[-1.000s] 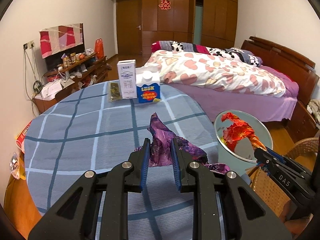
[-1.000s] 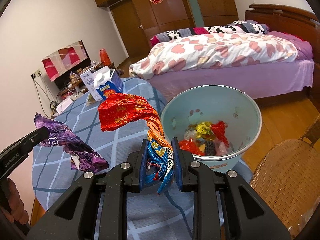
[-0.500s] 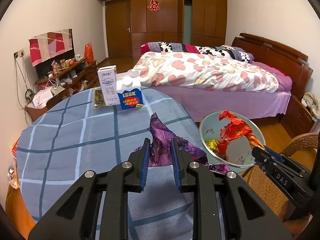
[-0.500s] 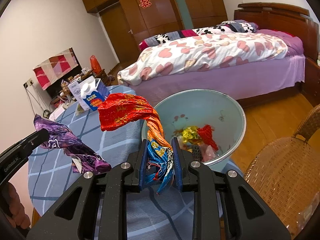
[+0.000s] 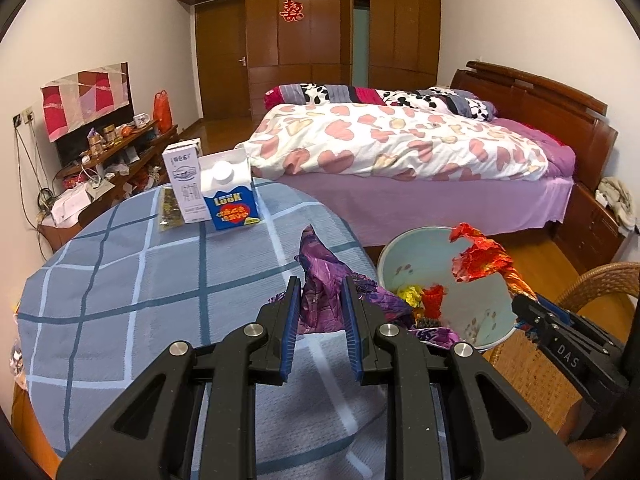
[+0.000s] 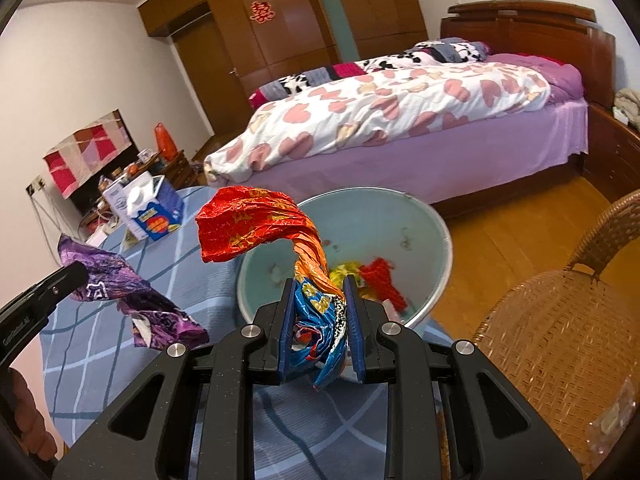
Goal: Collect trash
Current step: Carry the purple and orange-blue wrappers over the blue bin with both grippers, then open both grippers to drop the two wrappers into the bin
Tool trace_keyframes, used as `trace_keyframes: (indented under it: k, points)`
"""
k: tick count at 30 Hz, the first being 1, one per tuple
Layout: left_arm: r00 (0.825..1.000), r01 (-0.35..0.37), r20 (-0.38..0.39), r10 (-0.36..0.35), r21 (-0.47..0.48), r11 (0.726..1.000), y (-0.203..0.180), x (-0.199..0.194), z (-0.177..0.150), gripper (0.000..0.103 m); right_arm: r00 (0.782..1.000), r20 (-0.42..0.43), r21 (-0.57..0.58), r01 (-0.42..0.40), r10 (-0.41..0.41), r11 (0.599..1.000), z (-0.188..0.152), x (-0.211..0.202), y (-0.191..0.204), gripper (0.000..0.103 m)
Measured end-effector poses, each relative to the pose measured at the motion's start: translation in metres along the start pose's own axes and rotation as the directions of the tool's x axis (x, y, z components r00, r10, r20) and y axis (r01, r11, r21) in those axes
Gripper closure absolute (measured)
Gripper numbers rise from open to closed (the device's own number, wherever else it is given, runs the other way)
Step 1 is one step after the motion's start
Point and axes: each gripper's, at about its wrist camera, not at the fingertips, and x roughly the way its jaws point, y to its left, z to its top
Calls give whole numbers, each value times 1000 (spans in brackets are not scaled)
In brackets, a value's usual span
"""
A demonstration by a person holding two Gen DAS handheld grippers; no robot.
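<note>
My left gripper (image 5: 319, 294) is shut on a crumpled purple wrapper (image 5: 320, 276), held above the table's right edge; the wrapper also shows in the right wrist view (image 6: 120, 280). My right gripper (image 6: 318, 294) is shut on a red, orange and blue foil wrapper (image 6: 256, 224), held just in front of and above the near rim of a pale blue trash bin (image 6: 400, 216). The bin (image 5: 408, 248) stands on the floor beside the table and holds several scraps of red and yellow trash (image 6: 372, 280). The right gripper (image 5: 524, 308) and its red wrapper (image 5: 476, 256) show over the bin in the left wrist view.
A round table with a blue checked cloth (image 5: 120, 280) carries a blue and white milk carton (image 5: 228, 196), a white box (image 5: 184, 180) and a flat packet (image 5: 168, 208) at its far side. A wicker chair (image 6: 560, 320) stands right of the bin. A bed (image 5: 400, 152) lies behind.
Both grippers have risen and moved toward the bin with their wrappers still held. The bin's inside shows more fully, and the red wrapper sits over its near rim.
</note>
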Motion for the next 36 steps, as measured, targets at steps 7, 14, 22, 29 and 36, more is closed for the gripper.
trace_keyframes:
  k: [7, 14, 22, 29, 36]
  points:
    - [1000, 19, -3, -19, 9, 1000, -13, 12, 8, 82, 999, 12, 32, 47, -47, 998, 7, 3, -16, 79]
    - [999, 43, -7, -43, 44, 998, -38, 26, 17, 82, 995, 42, 56, 92, -95, 994, 15, 5, -30, 79]
    - [998, 67, -20, -65, 65, 996, -64, 44, 23, 82, 990, 55, 79, 129, -133, 988, 24, 14, -39, 79]
    - [996, 79, -46, -75, 75, 994, -80, 64, 24, 82, 985, 41, 100, 160, -165, 982, 26, 28, -49, 79]
    - [994, 87, -69, -80, 102, 991, -92, 82, 25, 82, 983, 16, 130, 181, -184, 975, 26, 39, -60, 79]
